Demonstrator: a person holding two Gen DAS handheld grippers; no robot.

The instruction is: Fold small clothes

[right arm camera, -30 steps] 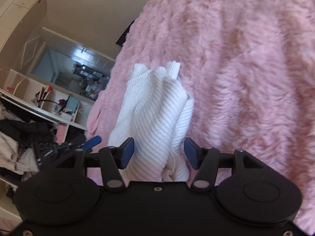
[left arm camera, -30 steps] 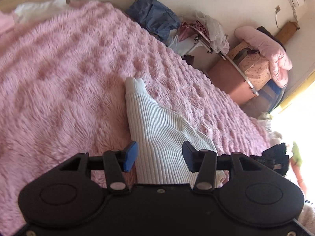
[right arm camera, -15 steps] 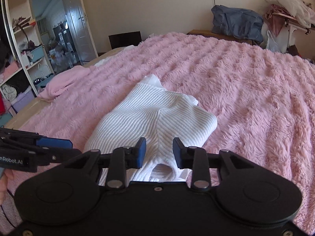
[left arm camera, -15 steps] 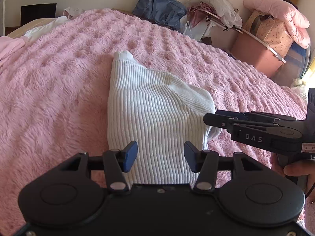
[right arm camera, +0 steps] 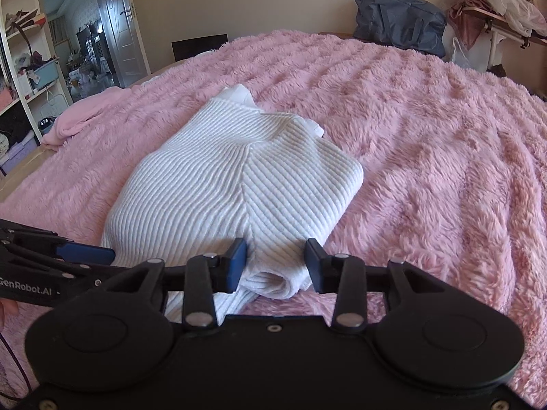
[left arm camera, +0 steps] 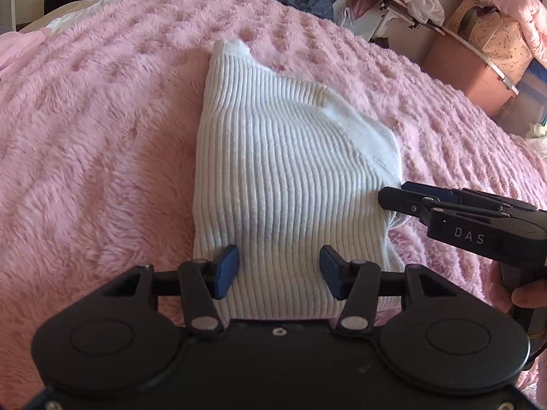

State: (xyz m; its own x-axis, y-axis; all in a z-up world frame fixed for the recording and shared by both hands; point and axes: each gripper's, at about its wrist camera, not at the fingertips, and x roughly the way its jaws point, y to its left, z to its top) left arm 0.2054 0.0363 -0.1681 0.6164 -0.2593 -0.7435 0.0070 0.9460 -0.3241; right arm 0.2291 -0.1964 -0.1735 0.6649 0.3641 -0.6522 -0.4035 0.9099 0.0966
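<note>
A white ribbed knit garment (left arm camera: 280, 171) lies folded into a compact bundle on the pink fluffy blanket (left arm camera: 85, 136); it also shows in the right wrist view (right arm camera: 232, 184). My left gripper (left arm camera: 278, 271) is open, its blue pads on either side of the garment's near edge. My right gripper (right arm camera: 275, 264) is open around the rolled near corner of the garment. The right gripper also shows in the left wrist view (left arm camera: 403, 194) at the garment's right side, and the left gripper shows in the right wrist view (right arm camera: 85, 254) at its left.
A pink cloth (right arm camera: 78, 119) lies at the blanket's (right arm camera: 427, 153) far left edge. A dark blue bag (right arm camera: 400, 24) and a rack with clothes (right arm camera: 495, 10) stand behind the bed. Shelves and a doorway (right arm camera: 112, 27) are at the left. Boxes (left arm camera: 478, 58) stand at right.
Both grippers swung from a steep downward view to a level one and settled at the garment's near edge. The right gripper narrowed half a second ago and has opened wider again.
</note>
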